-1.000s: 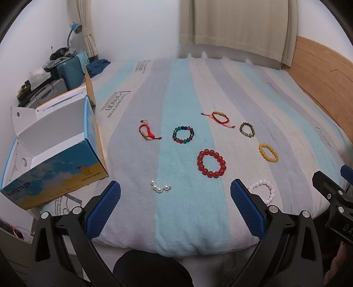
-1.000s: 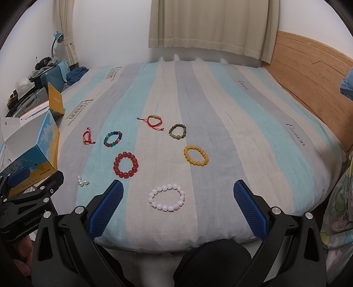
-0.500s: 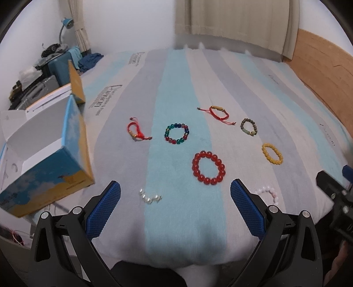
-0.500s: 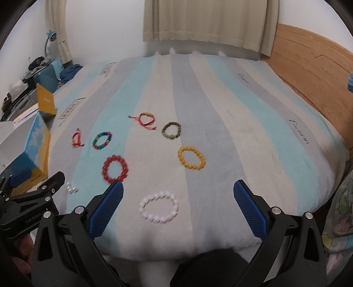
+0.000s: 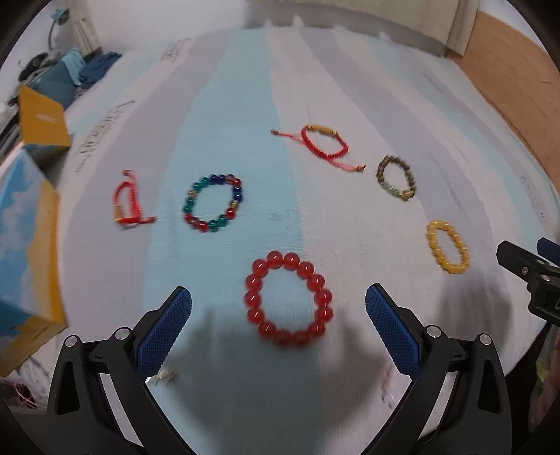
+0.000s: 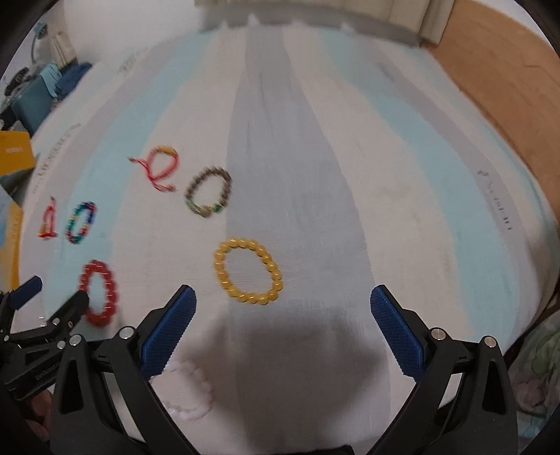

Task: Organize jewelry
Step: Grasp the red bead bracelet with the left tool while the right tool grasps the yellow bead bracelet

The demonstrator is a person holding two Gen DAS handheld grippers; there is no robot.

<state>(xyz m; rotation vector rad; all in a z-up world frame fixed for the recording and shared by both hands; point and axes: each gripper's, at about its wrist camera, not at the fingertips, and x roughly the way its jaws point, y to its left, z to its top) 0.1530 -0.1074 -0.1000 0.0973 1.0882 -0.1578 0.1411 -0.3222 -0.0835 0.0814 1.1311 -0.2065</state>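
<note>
bed (image 5: 245,105) under claws | headboard (image 6: 507,87) far right | curtain (image 6: 315,14) ahead | suitcase (image 5: 52,84) far left

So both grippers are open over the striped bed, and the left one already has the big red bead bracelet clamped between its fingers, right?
Not quite. Both grippers are open over the striped bed, but the left gripper holds nothing. In the left wrist view the red bead bracelet lies flat on the cover between the spread fingers, touching neither. The right gripper is likewise empty.
</note>
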